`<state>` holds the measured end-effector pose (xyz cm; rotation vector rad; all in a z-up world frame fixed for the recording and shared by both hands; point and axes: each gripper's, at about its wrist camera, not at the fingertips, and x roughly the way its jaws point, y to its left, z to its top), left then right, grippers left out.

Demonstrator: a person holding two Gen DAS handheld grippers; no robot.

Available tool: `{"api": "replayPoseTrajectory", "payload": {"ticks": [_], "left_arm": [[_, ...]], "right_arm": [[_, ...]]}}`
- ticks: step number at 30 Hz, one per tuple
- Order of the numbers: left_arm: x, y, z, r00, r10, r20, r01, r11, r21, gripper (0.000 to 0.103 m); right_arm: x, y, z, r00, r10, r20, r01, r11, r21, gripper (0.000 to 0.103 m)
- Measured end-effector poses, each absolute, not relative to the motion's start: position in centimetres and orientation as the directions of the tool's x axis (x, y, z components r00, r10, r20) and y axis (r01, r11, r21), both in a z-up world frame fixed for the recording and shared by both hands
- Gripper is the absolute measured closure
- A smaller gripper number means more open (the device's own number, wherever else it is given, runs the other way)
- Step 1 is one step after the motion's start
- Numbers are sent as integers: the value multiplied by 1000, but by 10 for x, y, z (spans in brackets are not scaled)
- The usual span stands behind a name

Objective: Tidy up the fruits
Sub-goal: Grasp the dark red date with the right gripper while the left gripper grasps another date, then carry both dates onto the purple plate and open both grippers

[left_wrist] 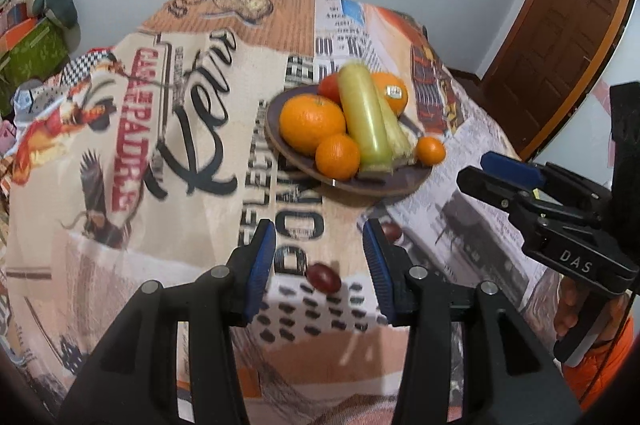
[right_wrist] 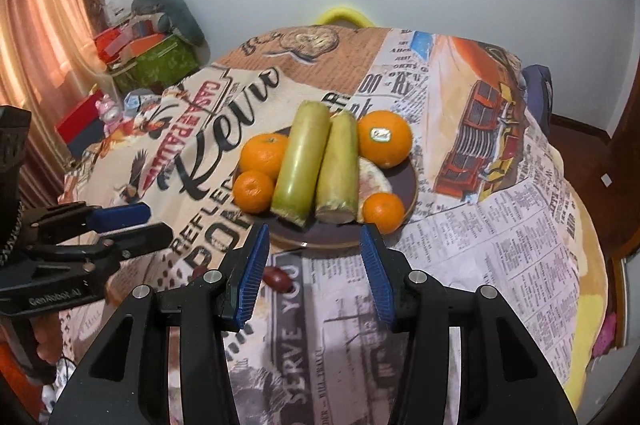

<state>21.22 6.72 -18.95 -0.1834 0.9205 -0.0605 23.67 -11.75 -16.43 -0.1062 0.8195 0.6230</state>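
A dark round plate [left_wrist: 404,181] [right_wrist: 332,239] on the printed tablecloth holds several oranges [left_wrist: 312,123] [right_wrist: 384,139], two pale green stalks [left_wrist: 366,117] [right_wrist: 302,163] and a red fruit [left_wrist: 330,87]. Two dark red grapes lie on the cloth in front of the plate: one [left_wrist: 323,277] between my left gripper's fingers, one [left_wrist: 391,232] [right_wrist: 277,277] closer to the plate. My left gripper [left_wrist: 320,269] is open above the near grape. My right gripper [right_wrist: 314,269] is open and empty, just short of the plate. Each gripper shows in the other's view [left_wrist: 500,177] [right_wrist: 128,221].
The tablecloth [left_wrist: 192,145] [right_wrist: 500,245] covers a round table that drops off at the edges. Boxes and clutter [right_wrist: 148,61] stand at the far left by a curtain. A wooden door [left_wrist: 560,37] is at the right.
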Motion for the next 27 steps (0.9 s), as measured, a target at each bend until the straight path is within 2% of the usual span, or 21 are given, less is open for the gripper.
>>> {"api": "replayPoseTrajectory", "payload": {"ticks": [15,18,20,23,25,27], "left_arm": [[213,59,-243,522,-165,-837,-37,976,-215,58],[212,57,-247,528,-155,-835,-24,980,-197,63],[213,57,-248,528,-152,-835,-18,982,-190,71],[214,57,-251,534,-160,-830,-11,980,-196,78],[214,55,-251,540,-158,-827,-4,982,-190,80],[213,53,-251,546,-147,-825,2,985,-175,80]], "right_arm": [[232,-88,-220,395,458,-796,-624,770,134,59],[238,-82,-228,371,458,-808,-628,765,145,60],[238,-78,-230,365,457,-811,-633,761,143,63],[237,-72,-231,370,448,-814,-646,754,121,73],[237,-70,-231,365,449,-816,-654,747,119,81],[235,-70,-231,368,452,-813,-652,749,121,81]]}}
